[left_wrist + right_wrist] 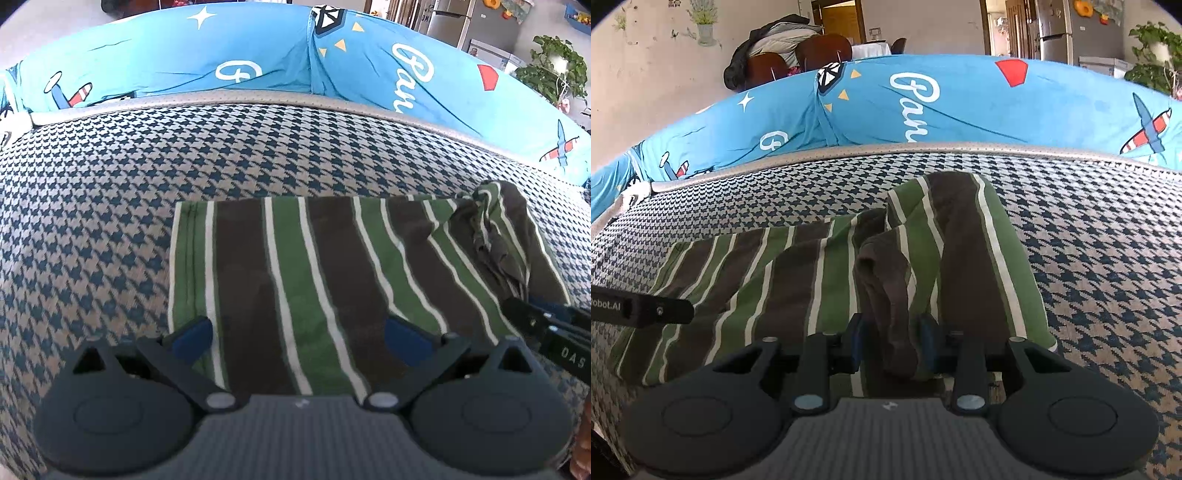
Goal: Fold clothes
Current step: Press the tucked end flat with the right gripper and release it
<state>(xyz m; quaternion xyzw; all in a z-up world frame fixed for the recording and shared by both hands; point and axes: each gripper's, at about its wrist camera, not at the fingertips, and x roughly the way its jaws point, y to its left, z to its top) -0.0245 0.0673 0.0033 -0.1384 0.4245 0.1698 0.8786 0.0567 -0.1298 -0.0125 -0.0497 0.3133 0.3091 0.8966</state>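
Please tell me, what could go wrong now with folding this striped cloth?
1. The right gripper pinches only a bunched brown part of the cloth; it may slip out or drag the flat part into wrinkles.
2. The left gripper is open above the near edge and holds nothing, so the cloth could slide on the cushion when the right side is lifted.

garment: striped shirt [314,266], green, brown, white
state: partly folded, flat
bunched part: right side [886,280], lifted in folds

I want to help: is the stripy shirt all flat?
Not quite. The striped shirt lies mostly flat, but its right side is bunched up between the right gripper fingers.
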